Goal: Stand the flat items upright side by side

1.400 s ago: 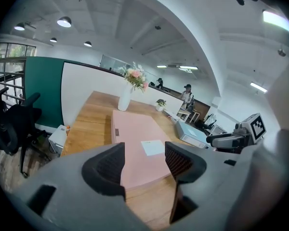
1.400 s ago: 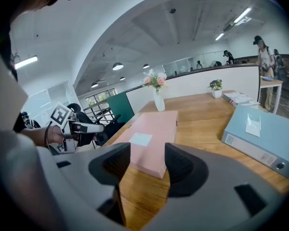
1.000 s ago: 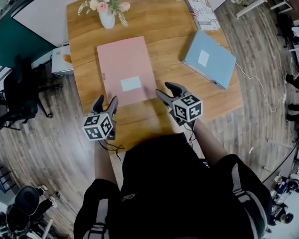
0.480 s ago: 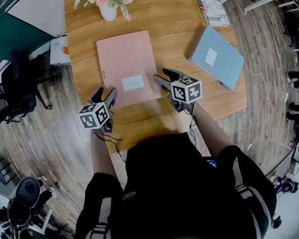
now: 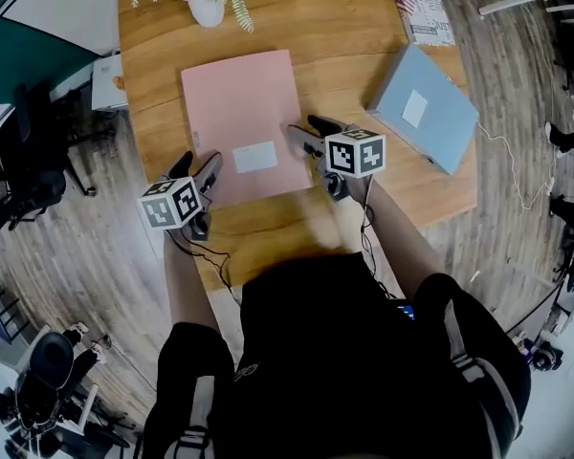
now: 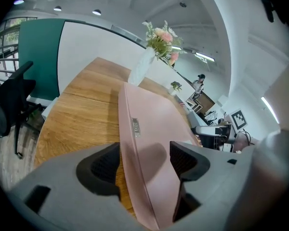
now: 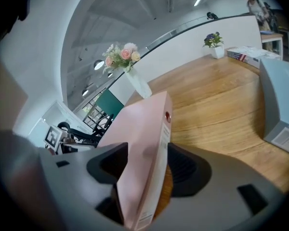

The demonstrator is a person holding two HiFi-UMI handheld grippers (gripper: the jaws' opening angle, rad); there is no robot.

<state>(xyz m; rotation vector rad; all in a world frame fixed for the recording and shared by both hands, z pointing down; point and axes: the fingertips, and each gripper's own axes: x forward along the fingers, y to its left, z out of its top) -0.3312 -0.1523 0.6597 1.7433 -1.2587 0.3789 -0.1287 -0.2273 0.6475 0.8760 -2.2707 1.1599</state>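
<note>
**Pink box file** [image 5: 239,113] – lies flat on the wooden bench [image 5: 335,36], its long side running away from the person. A white label [image 5: 254,157] sits near its near end; the print is too small to read. Both near corners are covered by the grippers in the head view.

**Left gripper** [image 5: 199,165] – at the file's near left corner, by the bench edge. In the left gripper view the jaws [image 6: 144,162] stand apart and have just been opening, and the file's spine [image 6: 149,124] runs up between them. A small metal tab [image 6: 135,126] shows on the spine. Whether either pad touches the file is hard to tell; no firm press shows.

**Right gripper** [image 5: 306,128] – at the file's near right corner. In the right gripper view its jaws [image 7: 147,167] are also parted and have just been opening, with the file's edge [image 7: 144,124] between them. A red dot [image 7: 167,115] and a strip of unreadable print mark that edge.

**Blue box file** [image 5: 423,108] – flat, well apart to the right, angled – only partly in the right gripper view [image 7: 279,105].

**Vase of flowers** [image 5: 209,8] – at the far end, its blooms cut off by the frame.

**Book** [image 5: 421,8] – at the far right corner, its top cut off.

**Person** – torso and arms hide the near end of the bench.
</note>
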